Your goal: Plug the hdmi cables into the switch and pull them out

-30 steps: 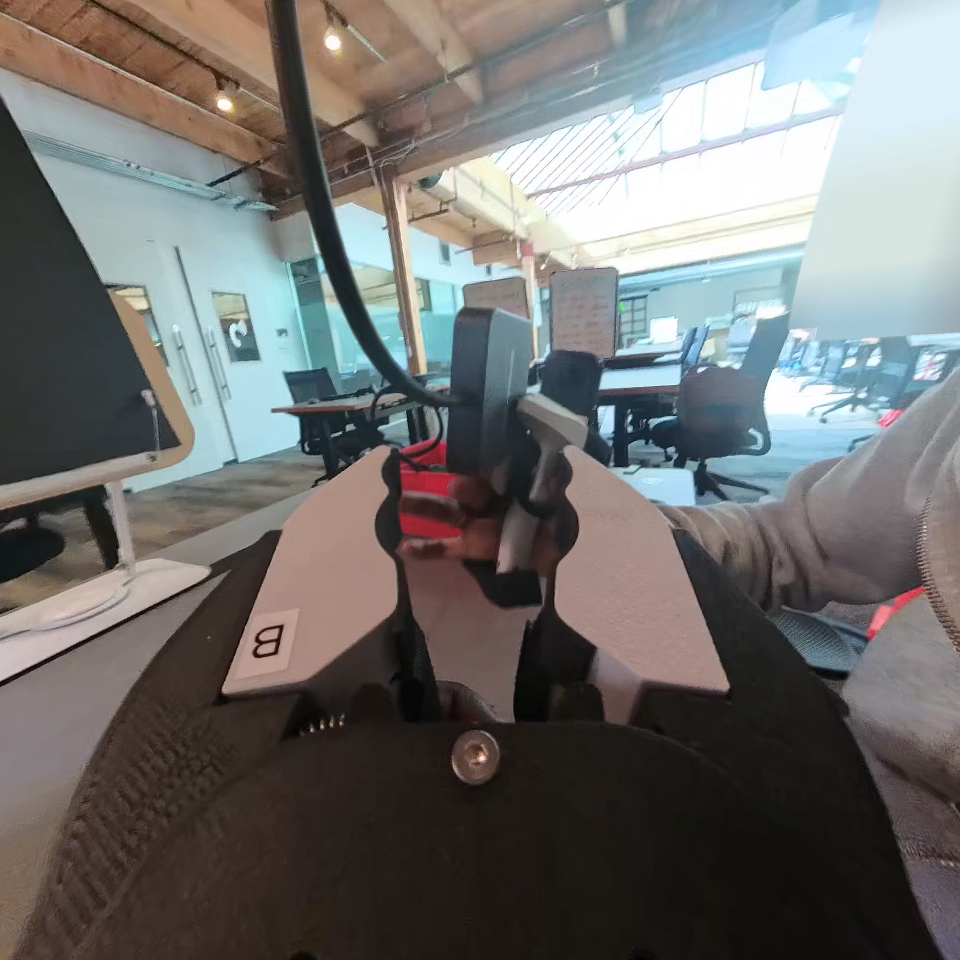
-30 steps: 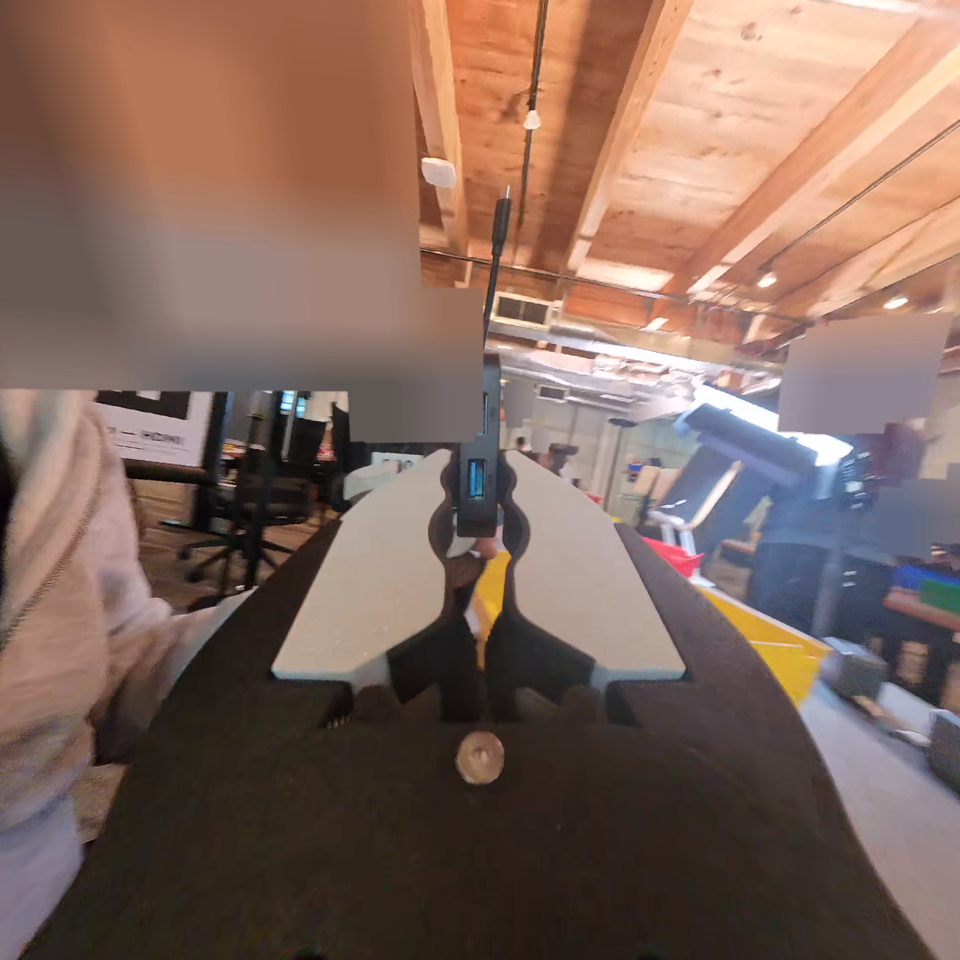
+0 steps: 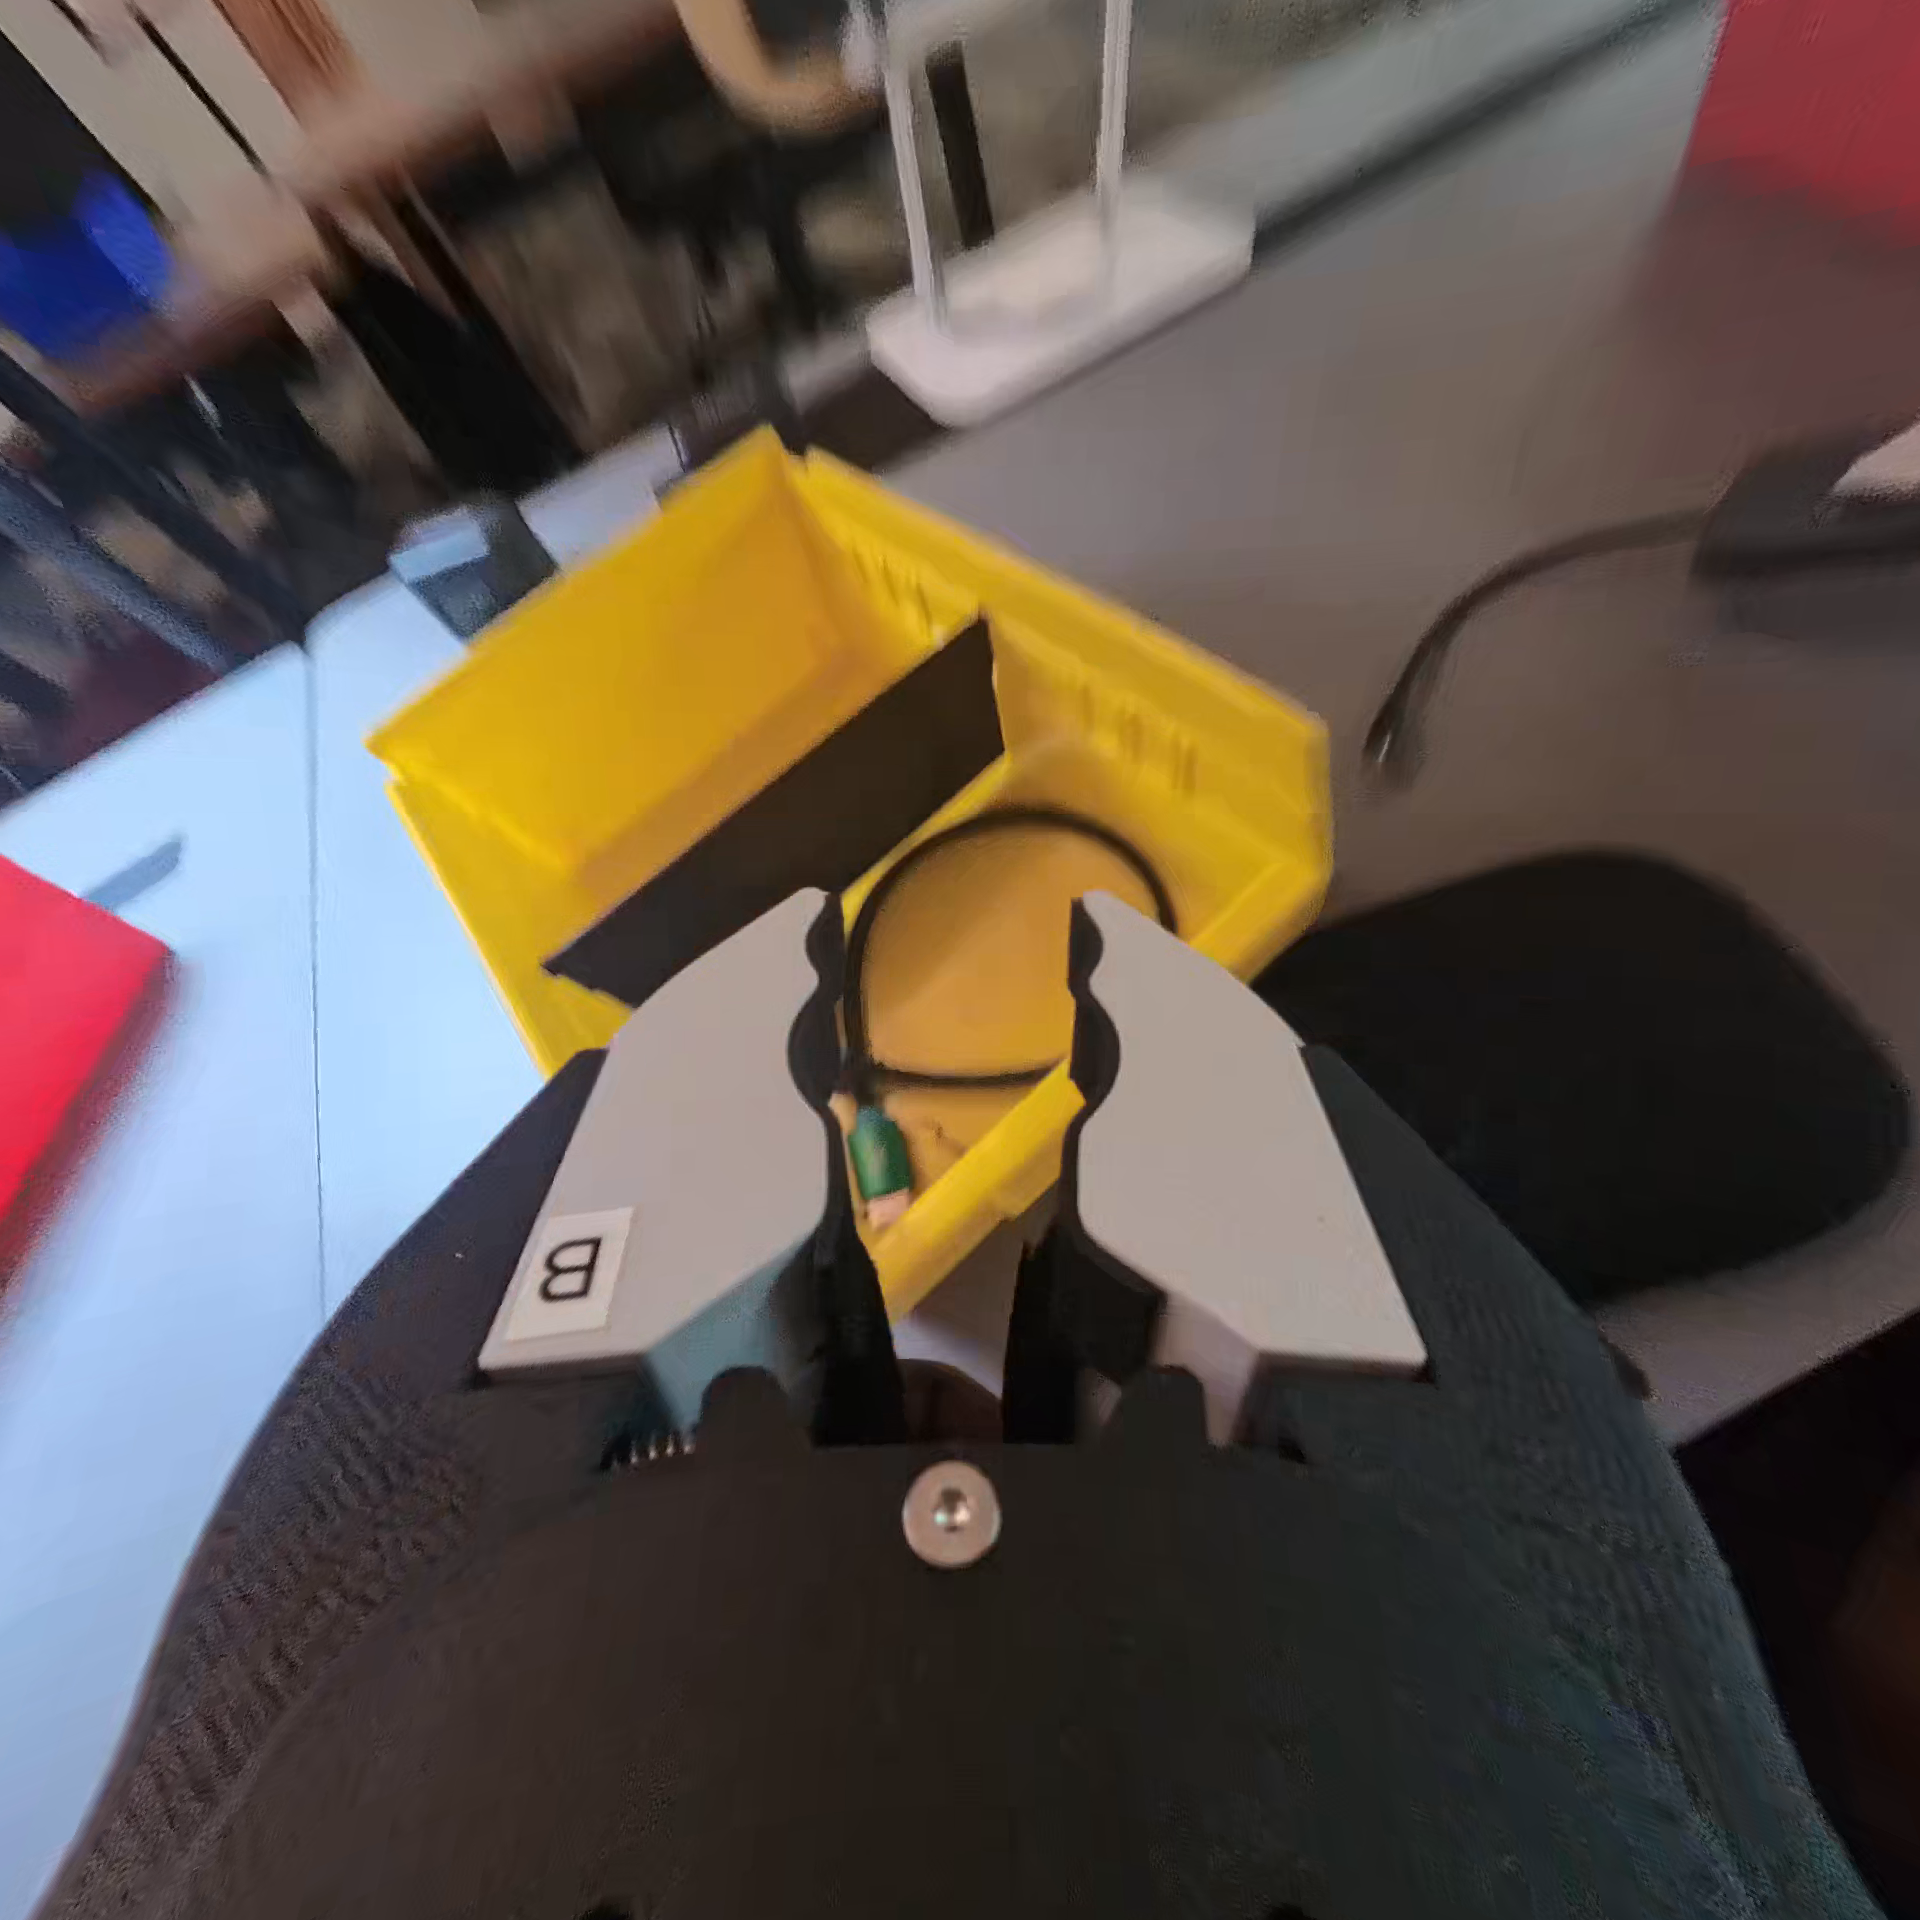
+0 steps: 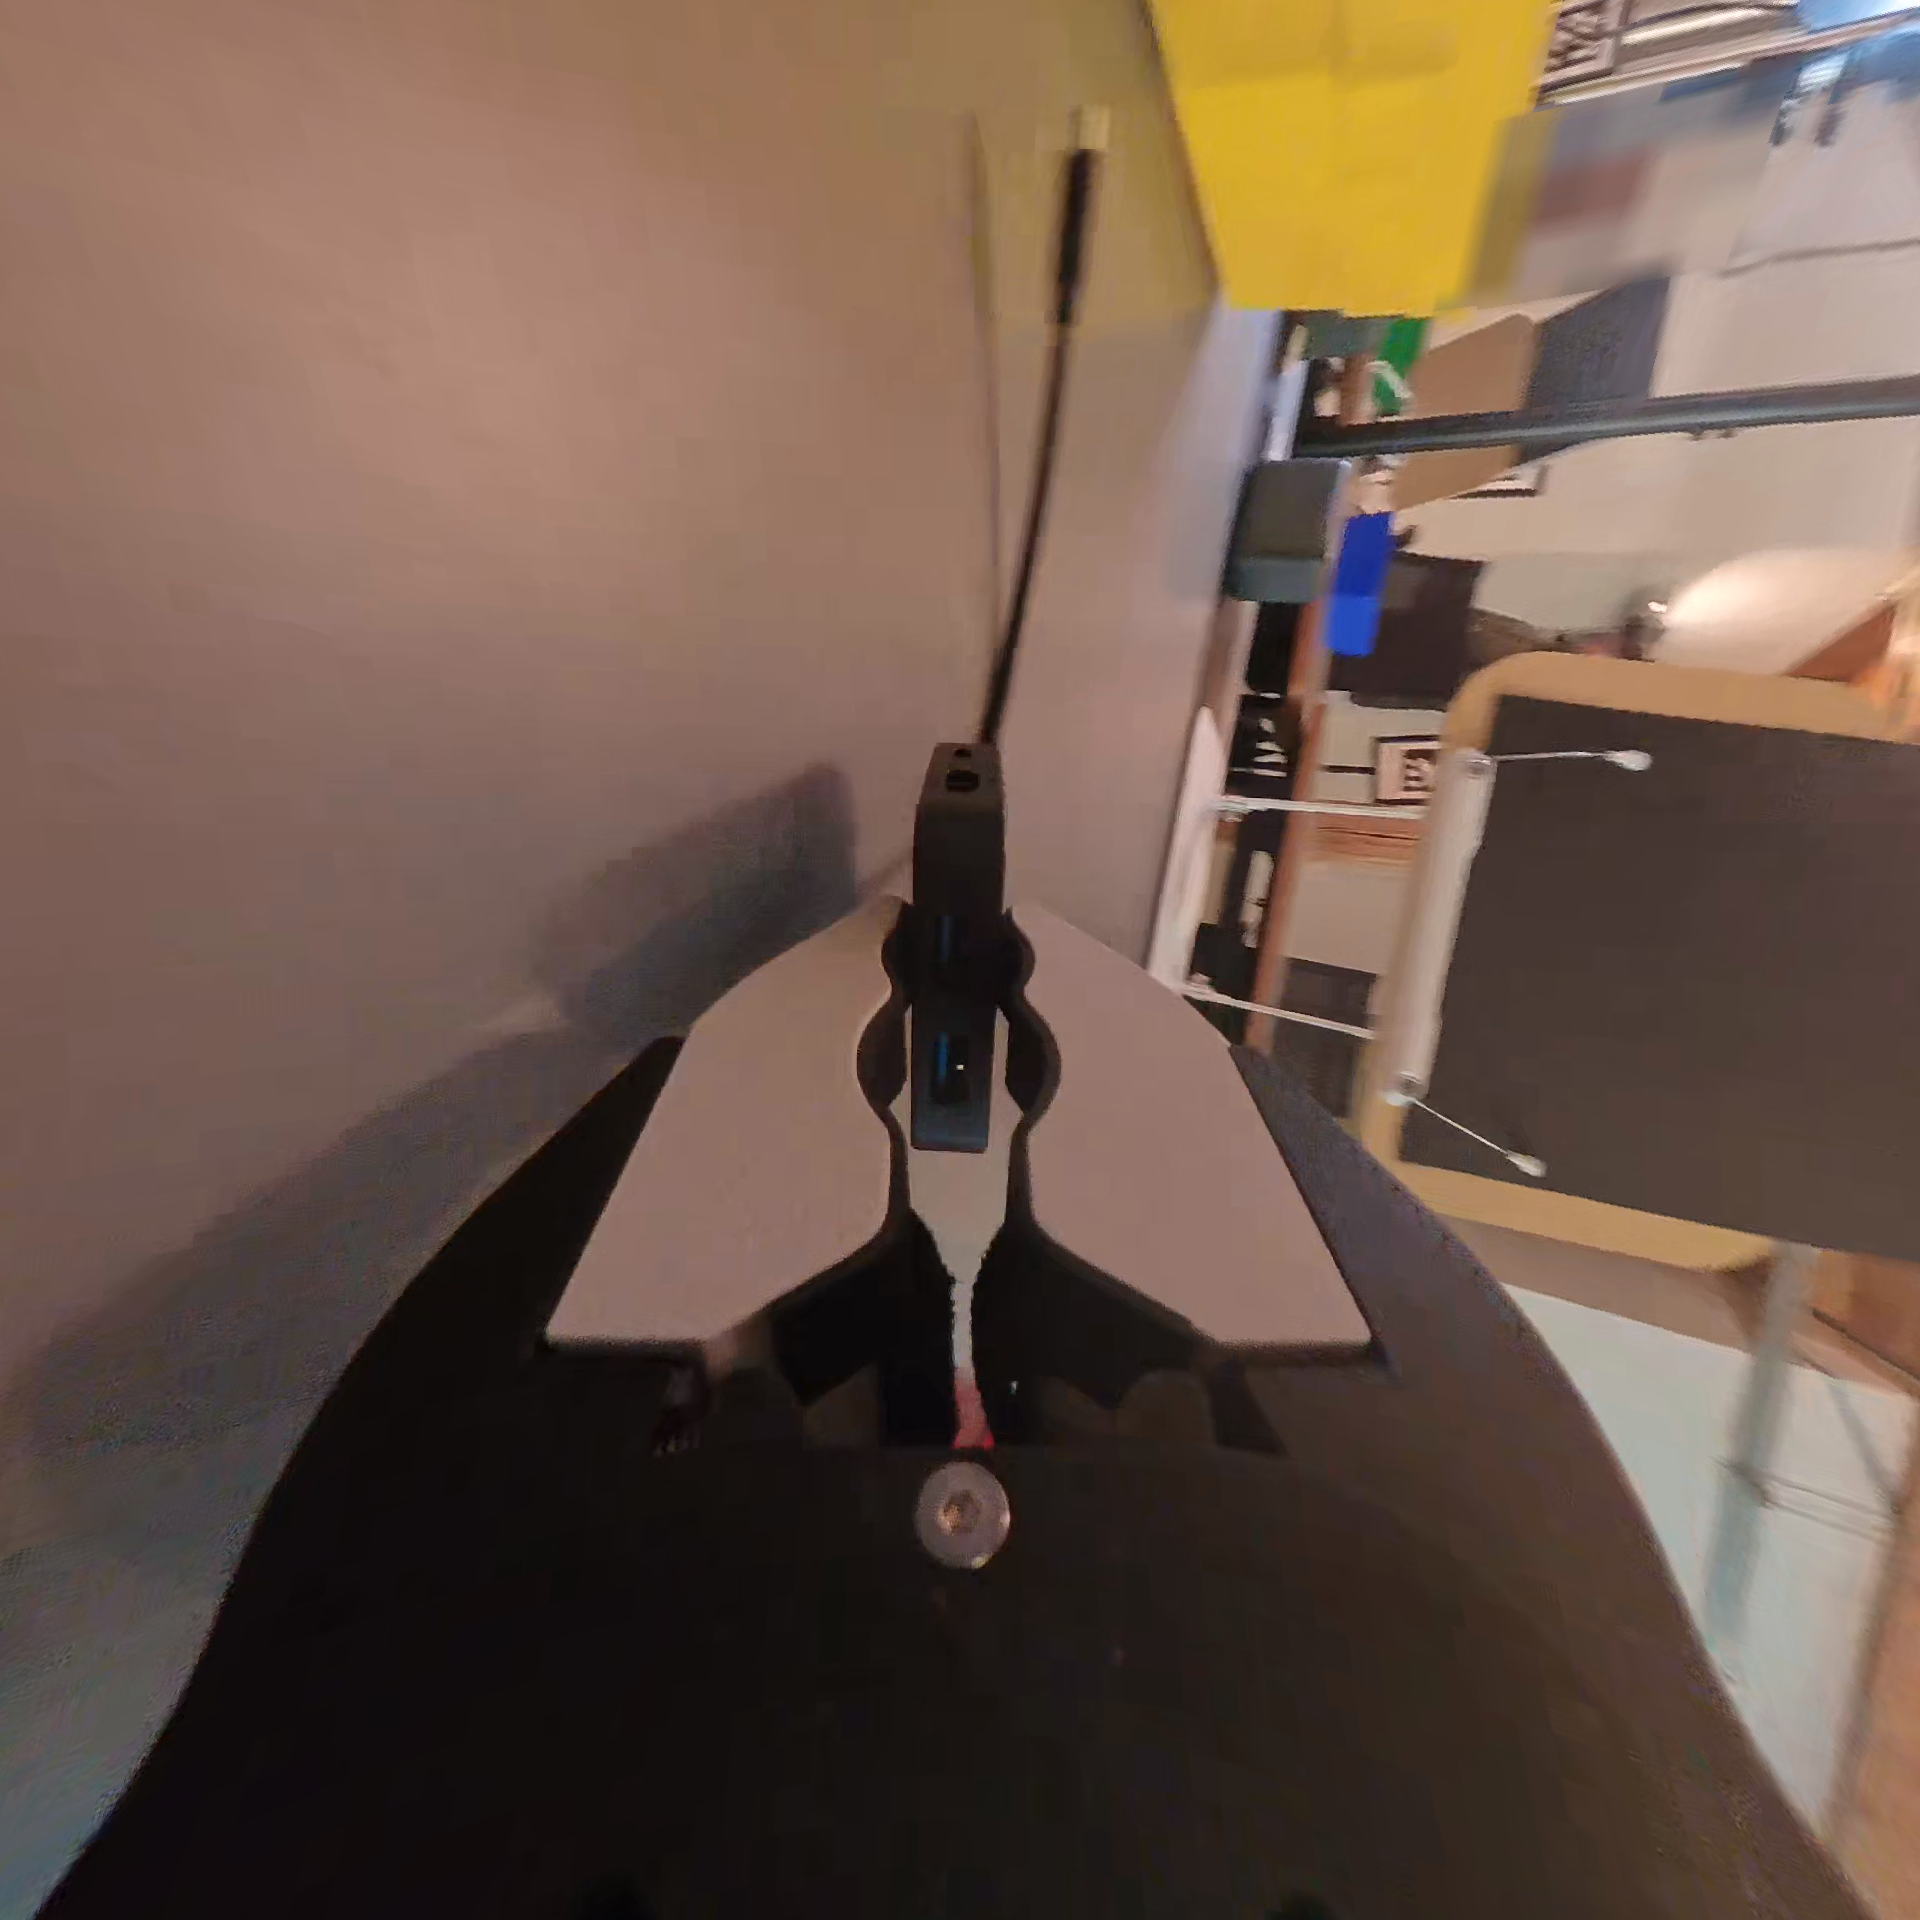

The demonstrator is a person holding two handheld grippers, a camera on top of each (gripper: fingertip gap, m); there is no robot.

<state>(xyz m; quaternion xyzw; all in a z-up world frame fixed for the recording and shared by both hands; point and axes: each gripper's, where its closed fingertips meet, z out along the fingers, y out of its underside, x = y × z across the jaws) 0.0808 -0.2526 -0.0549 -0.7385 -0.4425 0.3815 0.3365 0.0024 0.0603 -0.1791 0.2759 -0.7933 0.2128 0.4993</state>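
L gripper (image 3: 951, 914) w/ grey fingers wide apart, holding nothing, above yellow plastic bin (image 3: 665, 665); thin black cable w/ green plug (image 3: 879, 1151) coiled in bin's near compartment. R gripper (image 4: 958, 914) clamped on slim black switch box (image 4: 956, 1039), its black pigtail lead (image 4: 1029, 499) running fwd along grey tabletop (image 4: 468, 468).

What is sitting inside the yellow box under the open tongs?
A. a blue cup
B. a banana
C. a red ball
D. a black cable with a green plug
D: the left wrist view shows a thin black cable coiled in the yellow box, ending in a green plug, seen between the open left tongs.
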